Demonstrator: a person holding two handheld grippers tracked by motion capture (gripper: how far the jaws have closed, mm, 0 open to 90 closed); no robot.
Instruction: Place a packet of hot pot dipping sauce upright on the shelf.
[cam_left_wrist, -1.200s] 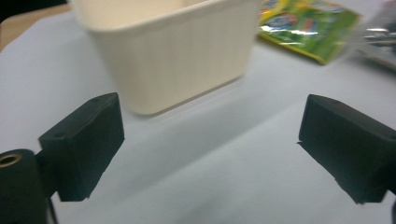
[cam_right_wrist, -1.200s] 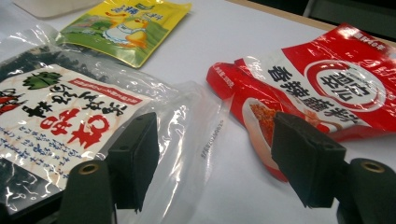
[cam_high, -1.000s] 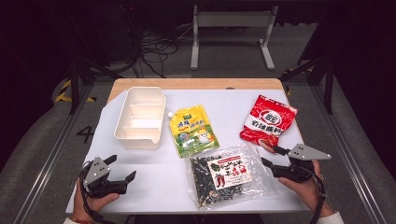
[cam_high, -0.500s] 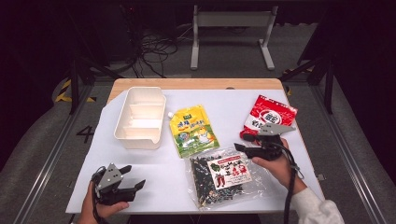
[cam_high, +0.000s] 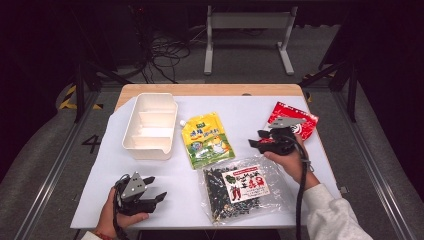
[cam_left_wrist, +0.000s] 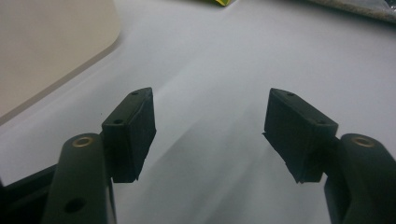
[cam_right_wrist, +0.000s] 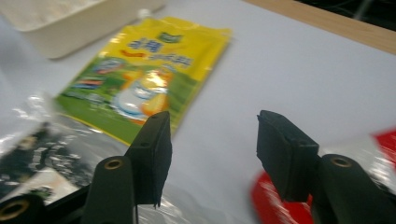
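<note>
Black jaws were held apart on both grippers, nothing between them.
The right gripper was poised near the yellow pouch, the red packet partly hidden behind it; the left gripper, its jaws lately narrowed, was kept over bare table.

Two hand-held black grippers, one sleeved arm

The left gripper and right gripper are matte black, each topped by a grey three-cornered plate and trailing a black cable along the wrist. Each pair of jaws ends in blocky black pads with ribbed inner faces and small screw holes on top, carried on rounded black arms with a brass-coloured rivet at the joint. The right arm wears a white sleeve; a reddish band circles the left wrist.
</note>
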